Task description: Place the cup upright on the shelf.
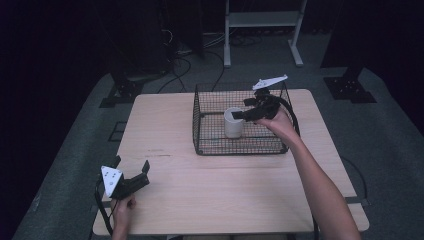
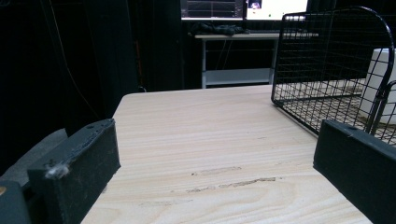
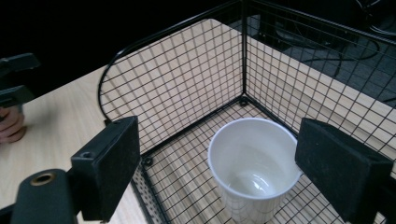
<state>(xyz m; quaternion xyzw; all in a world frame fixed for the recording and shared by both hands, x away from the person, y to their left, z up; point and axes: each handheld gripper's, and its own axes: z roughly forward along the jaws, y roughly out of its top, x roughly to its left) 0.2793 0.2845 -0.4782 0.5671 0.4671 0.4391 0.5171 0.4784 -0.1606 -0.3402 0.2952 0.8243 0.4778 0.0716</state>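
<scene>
Pale wooden table with a wire basket

The light wood-grain rectangular table (image 1: 210,195) carries a black wire-mesh basket (image 1: 207,147) toward its far right; the left gripper (image 1: 131,176) rests near its front-left corner.

In the left gripper view, we see the black wire mesh basket (image 2: 327,70) cut off by the right edge, and the white paper cup (image 2: 380,84) inside it is half out of frame. In the right gripper view, the cup's base is cut off at the bottom edge. From the high view, the right gripper (image 1: 239,115) covers part of the cup's rim.
</scene>
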